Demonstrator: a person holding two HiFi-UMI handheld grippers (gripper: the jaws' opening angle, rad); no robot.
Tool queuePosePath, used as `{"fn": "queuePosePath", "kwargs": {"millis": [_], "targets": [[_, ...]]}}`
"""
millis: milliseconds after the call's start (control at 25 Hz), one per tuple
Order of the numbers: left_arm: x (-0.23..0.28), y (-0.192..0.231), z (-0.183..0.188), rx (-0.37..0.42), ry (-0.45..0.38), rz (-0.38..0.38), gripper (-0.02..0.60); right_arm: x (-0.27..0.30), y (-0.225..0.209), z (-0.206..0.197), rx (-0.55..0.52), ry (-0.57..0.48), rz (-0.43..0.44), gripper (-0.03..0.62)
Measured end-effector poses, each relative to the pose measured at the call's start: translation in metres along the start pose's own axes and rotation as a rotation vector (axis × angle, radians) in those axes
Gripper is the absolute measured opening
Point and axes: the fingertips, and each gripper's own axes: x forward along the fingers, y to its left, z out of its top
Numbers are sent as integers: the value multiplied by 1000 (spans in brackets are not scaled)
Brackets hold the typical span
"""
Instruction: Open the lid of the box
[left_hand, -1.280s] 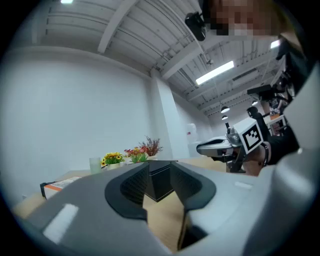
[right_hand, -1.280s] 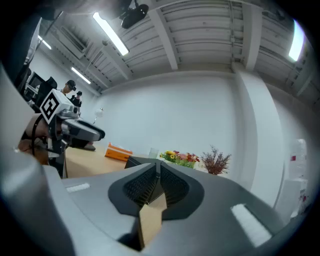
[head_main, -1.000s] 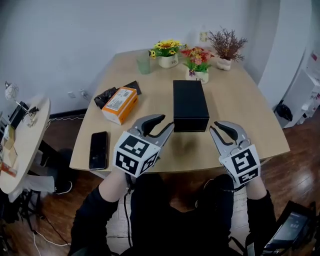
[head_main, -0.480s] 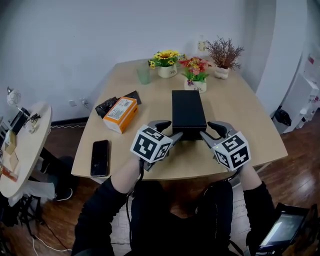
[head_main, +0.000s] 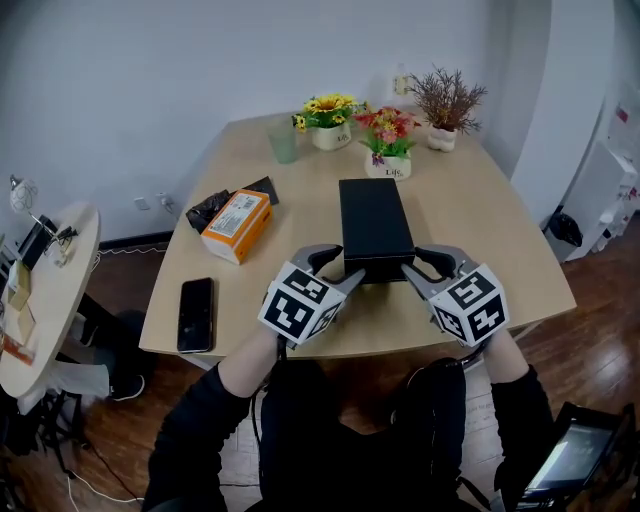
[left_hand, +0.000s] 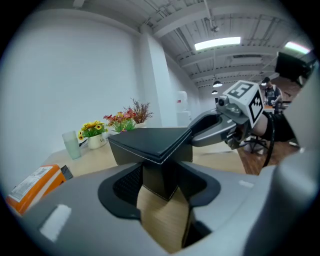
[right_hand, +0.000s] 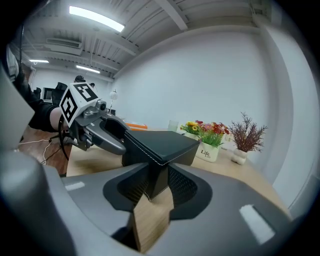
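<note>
A black box with its lid down lies lengthwise in the middle of the wooden table. My left gripper is at the box's near left corner and my right gripper at the near right corner. In the left gripper view the box corner stands between the left gripper's pads, which lie against its two faces as the jaws are closing. The right gripper view shows the same: the corner sits wedged between the right gripper's closing jaws.
An orange carton and a black pouch lie left of the box, a phone near the table's front left edge. Three flower pots and a green cup stand at the back. A round side table is at the left.
Both grippers have moved forward from in front of the box to its two near corners. Their jaws now stand around those corners.
</note>
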Motion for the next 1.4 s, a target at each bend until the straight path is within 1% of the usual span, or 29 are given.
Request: {"fn": "queuePosePath", "kwargs": {"millis": [40,120,240,320,400,520,600,640,680,720,760,840,880,920,960,1000,1040,1080,1160,1200,1240,1280,1320,1360,1400], "targets": [[-2,1,3,9,-8,-5,193,0,1,0,-4,-2,3,121],[-3,2,7,57,-6,3,197,0,0,0,-10,-7,5,124],[-1,4,12,123,-2,35,204,1,-3,0,-2,-13,2,121],[-3,4,12,152,-9,66,204,2,-2,0,0,-14,5,120],[-5,4,15,170,-8,90,204,2,-2,0,-4,-14,9,120],[-2,2,21,183,-18,96,204,1,-3,0,-7,-11,-2,118],[-1,2,20,180,-45,104,201,1,-4,-1,-5,-13,-10,115],[-2,2,21,193,-66,115,198,2,-4,-1,-2,-14,-10,114],[-2,0,22,223,-92,130,197,2,-4,-1,1,-15,-9,112],[-3,-1,24,273,-118,149,196,2,-5,-2,5,-15,-6,110],[-3,-3,25,342,-139,173,199,1,-5,-2,8,-14,-4,109],[-4,-5,27,484,-155,211,237,1,-5,-2,3,-10,-7,107],[-4,-5,28,526,-154,214,250,1,-6,-2,-5,-6,-9,109],[-4,-5,29,546,-153,205,256,1,-6,-2,-14,-3,-12,112],[-4,-6,31,547,-158,188,259,1,-7,-2,-22,0,-13,114],[-6,-6,35,530,-173,162,259,1,-6,-2,-30,2,-15,118],[-9,-7,41,484,-200,125,259,2,-6,-2,-39,3,-16,120],[-13,-7,49,405,-238,76,259,2,-6,-2,-49,5,-18,121],[-20,-7,69,194,-328,-32,258,1,-6,-2,-75,7,-23,124],[-23,-6,79,107,-365,-72,253,-2,-6,-1,-91,3,-29,124],[-24,-6,88,59,-391,-93,246,-7,-7,2,-101,-12,-37,131],[-24,-6,95,48,-406,-99,238,-15,-8,9,-101,-43,-52,144],[-23,-7,102,61,-414,-98,238,-24,-10,19,-97,-88,-76,144],[-22,-8,108,77,-421,-99,238,-32,-12,31,-106,-137,-114,144],[-21,-9,115,83,-428,-107,238,-38,-14,43,-138,-178,-161,144]]}}
